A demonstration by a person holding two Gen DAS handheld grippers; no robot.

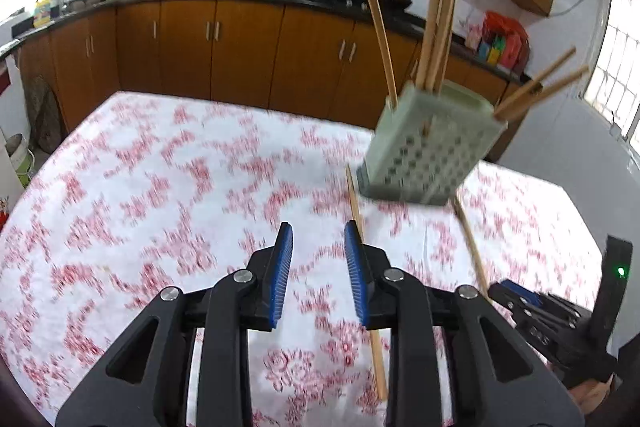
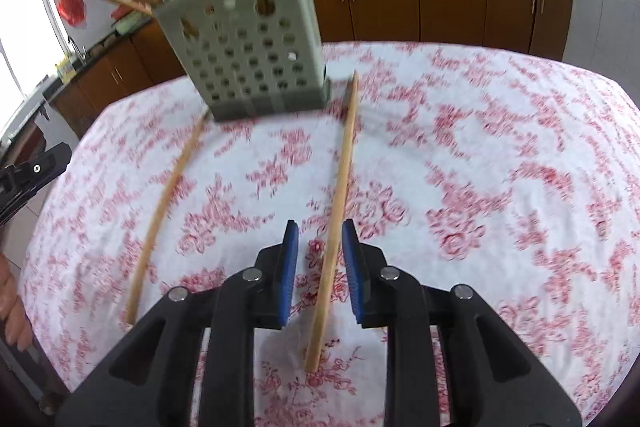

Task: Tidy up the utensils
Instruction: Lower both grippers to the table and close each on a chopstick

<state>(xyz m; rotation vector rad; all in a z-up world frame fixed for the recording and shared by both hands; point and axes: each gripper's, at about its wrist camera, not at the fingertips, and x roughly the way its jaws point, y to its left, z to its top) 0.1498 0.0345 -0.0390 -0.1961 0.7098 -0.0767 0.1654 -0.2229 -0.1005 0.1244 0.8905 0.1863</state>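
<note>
Right wrist view settles the matter: the right claw (image 2: 318,251) is spread open, and a loose chopstick (image 2: 335,223) lies on the table (image 2: 500,155) in the gap between its blue pads, apparently touching neither, though blur makes that hard to judge. The stick's long axis runs almost straight ahead along the fingers, near end below the claw, far end reaching toward the base of the perforated green holder (image 2: 248,55). That holder stands ahead and a little left, already carrying several chopsticks. A second chopstick (image 2: 160,211) lies off to the left, its far end by the holder's base.

From the left wrist view, the left claw (image 1: 318,247) is also open and holds nothing. One chopstick (image 1: 366,291) passes just under its right-hand finger, outside the gap; the other chopstick (image 1: 472,247) lies further right, leading to the right claw (image 1: 516,297).

So the right claw is better placed. My judgement is that it need only close across the stick, then lift and tip it upright for the holder (image 1: 432,151).
</note>
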